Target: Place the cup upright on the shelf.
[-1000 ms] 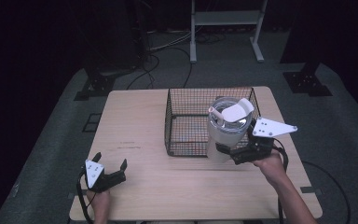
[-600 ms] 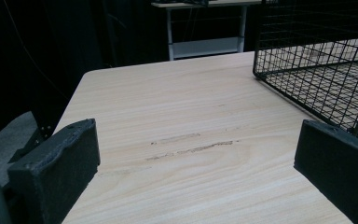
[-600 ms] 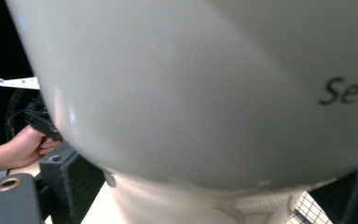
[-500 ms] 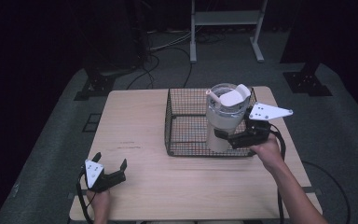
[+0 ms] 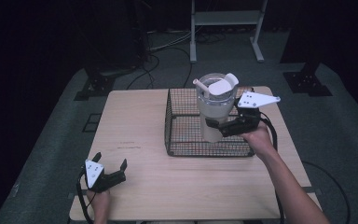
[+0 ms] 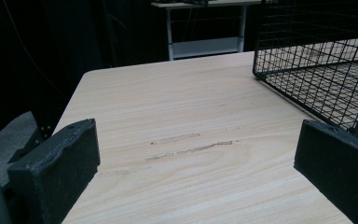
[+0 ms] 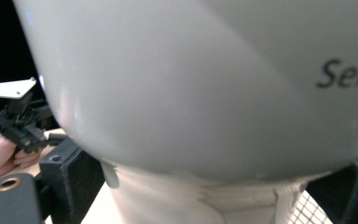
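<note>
One tumbler [image 5: 213, 112] pinched by right gripper [image 5: 219, 125], base hidden behind basket [image 5: 177, 140] mesh | left gripper [image 5: 109, 175] spread, near bench's front-left corner.

Beyond the wooden table [image 5: 135, 116], dark floor with cables [image 5: 163, 44] and a white metal stand [image 5: 226, 18]

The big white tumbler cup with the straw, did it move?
Yes. The white tumbler cup moved up and left, from beside the black wire basket to over its inside.
</note>
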